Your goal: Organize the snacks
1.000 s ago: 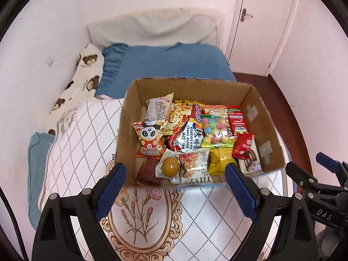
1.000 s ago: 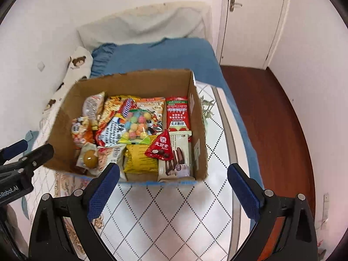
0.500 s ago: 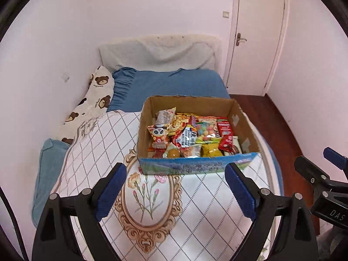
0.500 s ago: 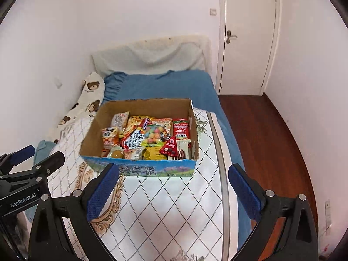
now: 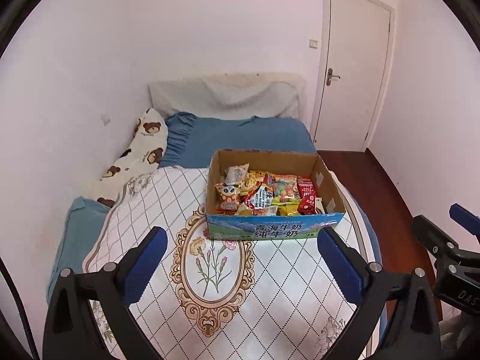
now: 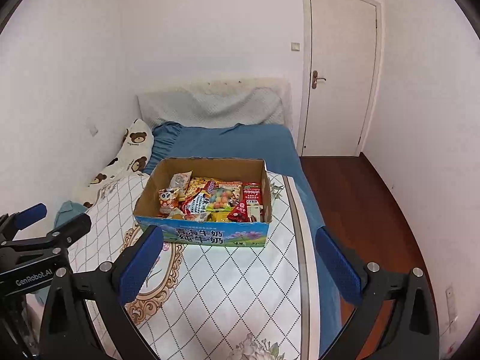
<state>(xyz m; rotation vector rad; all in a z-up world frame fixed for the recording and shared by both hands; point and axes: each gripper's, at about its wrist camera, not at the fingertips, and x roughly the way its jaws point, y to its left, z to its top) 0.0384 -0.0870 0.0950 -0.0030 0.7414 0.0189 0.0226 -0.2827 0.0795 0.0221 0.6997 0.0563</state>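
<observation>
A cardboard box [image 5: 274,231] with a blue printed front stands on the bed and holds several snack packets [image 5: 264,193]. It also shows in the right wrist view [image 6: 210,235], with the snack packets [image 6: 216,199] inside. My left gripper [image 5: 243,265] is open and empty, well back from the box. My right gripper [image 6: 240,265] is open and empty, also back from the box. Each gripper shows at the edge of the other's view: the right gripper [image 5: 450,240] and the left gripper [image 6: 45,225].
The box rests on a white diamond-pattern quilt [image 5: 216,270] over a blue sheet [image 5: 240,138]. A bear-print pillow [image 5: 141,147] lies against the left wall. A dark wooden floor [image 6: 360,210] and a closed white door [image 6: 339,72] are on the right.
Both grippers have pulled back and up from the box, which now looks smaller and farther. Both stay open and empty.
</observation>
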